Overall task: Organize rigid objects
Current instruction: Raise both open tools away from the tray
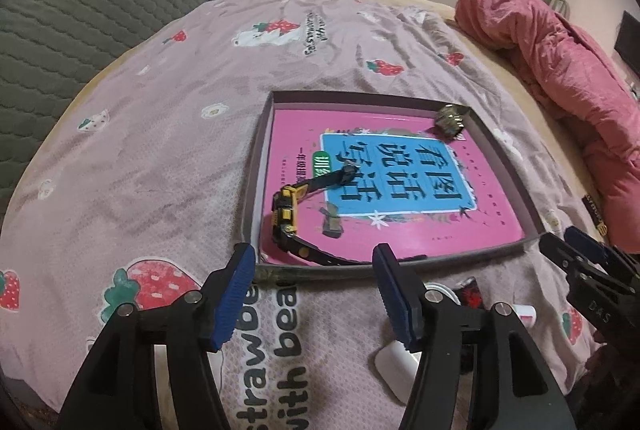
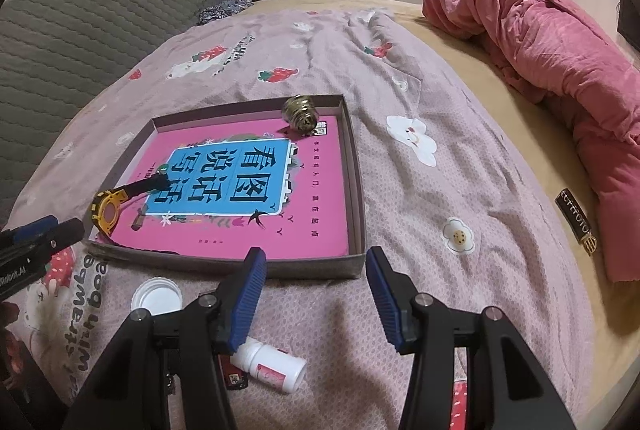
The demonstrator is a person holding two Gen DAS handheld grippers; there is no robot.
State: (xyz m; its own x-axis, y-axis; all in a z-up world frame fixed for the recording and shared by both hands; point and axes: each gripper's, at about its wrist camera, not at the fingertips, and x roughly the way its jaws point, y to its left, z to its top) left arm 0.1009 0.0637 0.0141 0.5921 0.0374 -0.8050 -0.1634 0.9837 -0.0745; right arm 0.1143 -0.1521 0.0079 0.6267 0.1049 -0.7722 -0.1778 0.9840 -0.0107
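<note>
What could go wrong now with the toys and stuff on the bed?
1. The round metal ball in the tray's far corner might roll on the smooth pink book if the tray gets bumped.
2. The white bottle lies on its side on the soft blanket, so it could roll or slip when the right gripper grabs it.
3. The watch strap lies near the tray's edge, by the open left gripper.

A shallow grey-brown tray (image 2: 358, 197) lies flat at mid-frame on the bed, holding a pink book (image 2: 312, 226) with a blue title panel. A yellow-and-black wristwatch (image 1: 289, 205) sits on its edge at the tray's lower left. A small brassy round object (image 2: 301, 113) rests in the upper right corner. Below the tray lie a white cap (image 2: 157, 296) and a toppled white bottle (image 2: 276, 366).
</note>
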